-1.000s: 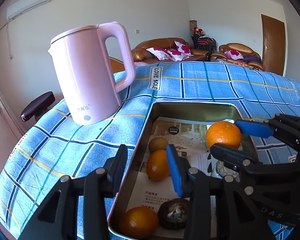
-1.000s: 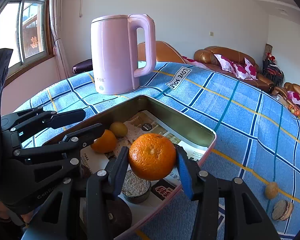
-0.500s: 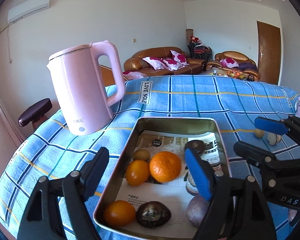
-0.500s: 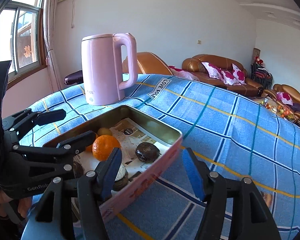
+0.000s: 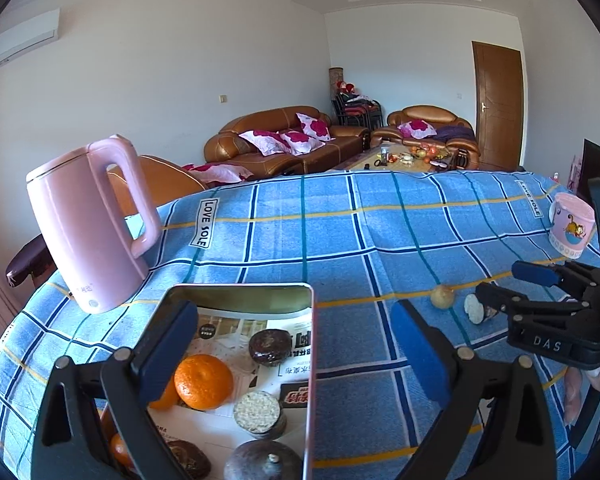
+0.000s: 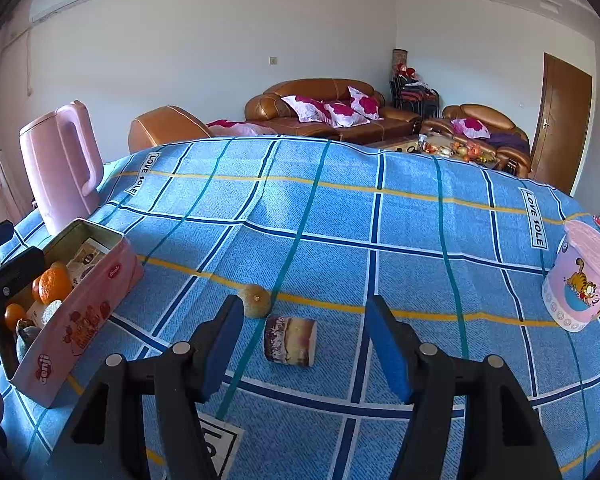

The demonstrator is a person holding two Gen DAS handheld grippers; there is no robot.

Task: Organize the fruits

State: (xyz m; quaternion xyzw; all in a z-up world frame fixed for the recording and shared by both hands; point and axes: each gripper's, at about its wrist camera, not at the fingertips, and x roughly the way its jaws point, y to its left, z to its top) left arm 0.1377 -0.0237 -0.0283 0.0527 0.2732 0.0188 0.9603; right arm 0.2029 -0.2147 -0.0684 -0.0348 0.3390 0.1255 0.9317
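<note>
Right gripper (image 6: pixel 302 344) dropped its orange (image 5: pixel 203 381) into the pink tin (image 6: pixel 100 304) and swung right; its jaws have just been opening and hold nothing, aimed at the cut half fruit (image 6: pixel 290 340) and small brown fruit (image 6: pixel 255 300) on the blue cloth (image 6: pixel 340 220). Left gripper (image 5: pixel 288 356), jaws just opened wide, empty, straddles the tin's right wall. Risk: the round one rolls if nudged. Tin holds oranges, dark fruits and a cut half.
</note>
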